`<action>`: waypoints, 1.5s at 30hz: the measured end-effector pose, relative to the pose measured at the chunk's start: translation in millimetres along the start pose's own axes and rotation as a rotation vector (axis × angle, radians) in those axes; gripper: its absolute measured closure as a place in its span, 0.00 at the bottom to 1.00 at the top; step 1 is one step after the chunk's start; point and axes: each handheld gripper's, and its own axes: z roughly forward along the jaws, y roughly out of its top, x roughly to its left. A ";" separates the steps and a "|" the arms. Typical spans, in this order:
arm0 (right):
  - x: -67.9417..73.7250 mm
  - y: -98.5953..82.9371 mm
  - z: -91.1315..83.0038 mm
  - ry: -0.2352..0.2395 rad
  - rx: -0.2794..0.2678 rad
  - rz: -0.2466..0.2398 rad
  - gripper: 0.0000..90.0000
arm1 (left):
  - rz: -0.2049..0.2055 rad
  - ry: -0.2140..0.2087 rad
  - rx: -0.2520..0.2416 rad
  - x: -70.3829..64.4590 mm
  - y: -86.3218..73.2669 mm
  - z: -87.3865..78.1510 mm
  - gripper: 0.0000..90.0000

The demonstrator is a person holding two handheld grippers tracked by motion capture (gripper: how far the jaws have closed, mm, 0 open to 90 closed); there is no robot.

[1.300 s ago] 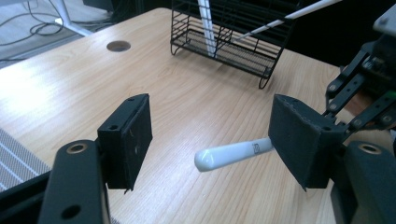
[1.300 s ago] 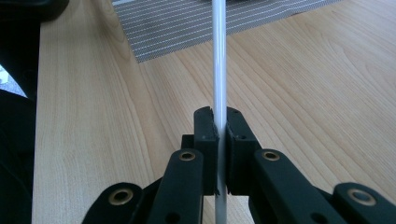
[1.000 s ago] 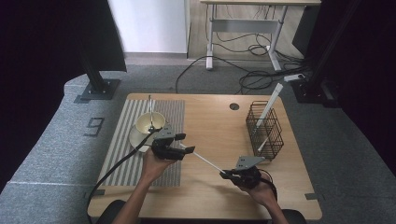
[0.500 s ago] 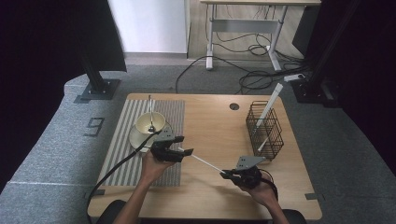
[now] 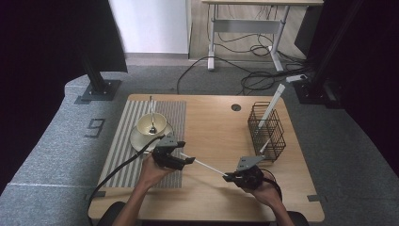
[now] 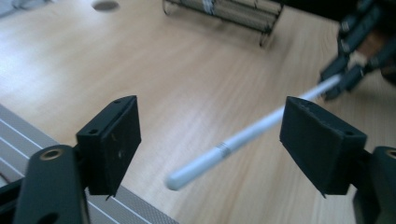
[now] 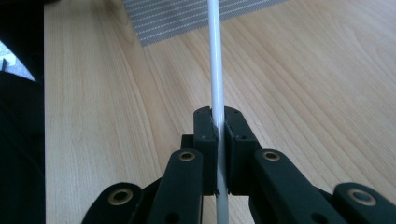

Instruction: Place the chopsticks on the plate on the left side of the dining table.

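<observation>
I hold a white rod point(image 5: 203, 165) clamped tight in my right hand-held gripper point(image 5: 230, 177), left of the wire basket point(image 5: 267, 129). The rod's free end sits between the wide-open jaws of my left hand-held gripper point(image 5: 187, 160), touching neither, just above the wooden surface point(image 5: 211, 117). If the left jaws close off-centre, I judge the rod could be levered and slip from the right grip. Open wood lies between the basket and the striped mat point(image 5: 124, 136); the cup point(image 5: 151, 123) with its spoon point(image 5: 152, 115) stands close behind my left hand-held gripper.
</observation>
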 end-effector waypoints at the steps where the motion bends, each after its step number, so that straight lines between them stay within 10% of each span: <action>1: -0.4 0.3 -0.1 0.005 0.007 -0.001 0.94 | 0.011 0.000 0.019 -2.3 -1.5 2.1 0.21; 17: 0.1 17.5 -1.0 0.062 0.128 -0.092 0.94 | 0.243 0.006 0.195 -28.5 -9.4 15.9 0.46; 35: 2.0 20.0 1.2 0.084 0.152 -0.123 0.94 | 0.347 -0.021 0.252 -32.1 -13.5 13.5 0.74; 45: -2.0 18.6 5.8 0.027 0.149 -0.118 0.86 | 0.395 -0.114 0.313 -34.4 -17.3 12.2 0.86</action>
